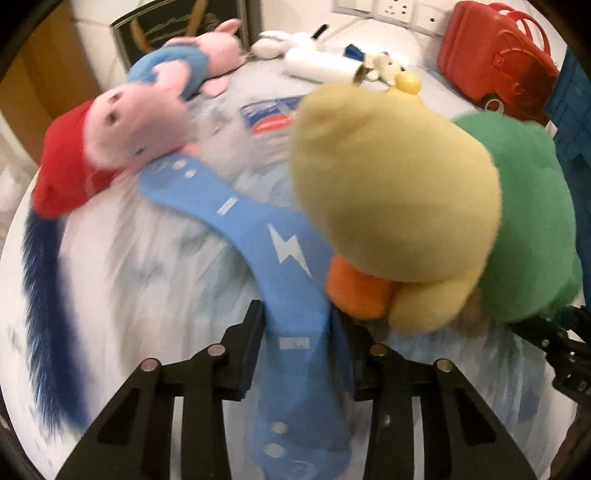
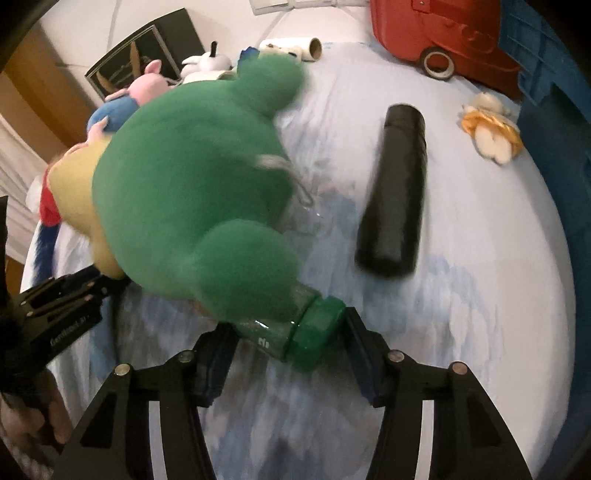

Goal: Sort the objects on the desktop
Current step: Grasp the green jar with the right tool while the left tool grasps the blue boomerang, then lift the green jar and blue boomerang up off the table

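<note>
In the left wrist view my left gripper (image 1: 299, 325) is shut on a flat blue strap-like piece with a white lightning bolt (image 1: 291, 288), which runs up toward a pink plush pig with a red cap (image 1: 122, 129). A yellow and green plush (image 1: 399, 206) lies right of it. In the right wrist view my right gripper (image 2: 288, 332) has its jaws around a clear bottle with a green cap (image 2: 314, 336), which lies under the green plush (image 2: 192, 184). Whether the pads touch the bottle is unclear. The left gripper shows at far left (image 2: 70, 291).
A black cylinder (image 2: 395, 184) lies on the pale blue cloth (image 2: 480, 295). A red case (image 2: 436, 26), a blue crate (image 2: 554, 110), a small yellow-white plush (image 2: 491, 125), a white roll (image 1: 321, 64) and white plush toys (image 1: 284, 42) sit toward the back.
</note>
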The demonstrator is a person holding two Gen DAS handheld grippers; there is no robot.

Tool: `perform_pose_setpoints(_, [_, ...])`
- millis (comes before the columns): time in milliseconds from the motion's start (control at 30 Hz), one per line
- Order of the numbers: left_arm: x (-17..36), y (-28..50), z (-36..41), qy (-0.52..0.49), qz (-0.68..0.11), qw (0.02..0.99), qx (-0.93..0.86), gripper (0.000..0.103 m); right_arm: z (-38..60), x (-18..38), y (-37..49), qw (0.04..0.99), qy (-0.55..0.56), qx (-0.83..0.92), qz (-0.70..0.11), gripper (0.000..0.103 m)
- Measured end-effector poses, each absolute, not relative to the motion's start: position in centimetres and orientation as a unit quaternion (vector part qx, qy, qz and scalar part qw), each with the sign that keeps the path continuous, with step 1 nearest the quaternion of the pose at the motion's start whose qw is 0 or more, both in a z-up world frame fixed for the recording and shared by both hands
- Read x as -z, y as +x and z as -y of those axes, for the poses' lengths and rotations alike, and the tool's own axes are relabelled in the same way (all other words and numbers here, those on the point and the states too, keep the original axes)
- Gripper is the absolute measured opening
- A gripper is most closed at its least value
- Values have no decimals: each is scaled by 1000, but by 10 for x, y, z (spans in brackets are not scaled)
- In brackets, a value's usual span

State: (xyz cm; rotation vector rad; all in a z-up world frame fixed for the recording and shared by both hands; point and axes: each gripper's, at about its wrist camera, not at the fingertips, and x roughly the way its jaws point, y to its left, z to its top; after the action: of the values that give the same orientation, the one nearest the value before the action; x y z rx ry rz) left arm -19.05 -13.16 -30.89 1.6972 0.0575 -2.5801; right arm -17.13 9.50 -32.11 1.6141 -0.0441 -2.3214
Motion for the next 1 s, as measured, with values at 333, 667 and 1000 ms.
perform_pose_setpoints(333, [309,-93,199,556,-36,82,826,33,-91,308,-109,165,561,811,-7,55])
perform_pose_setpoints(667, [310,-70,206,549,-41,79,831,49,-62,310,-63,205,558,803,-39,56])
perform_pose_setpoints(1000, [320,-94,208,515,-12,110,850,89,-32,326,-57,206,543,813,-50,62])
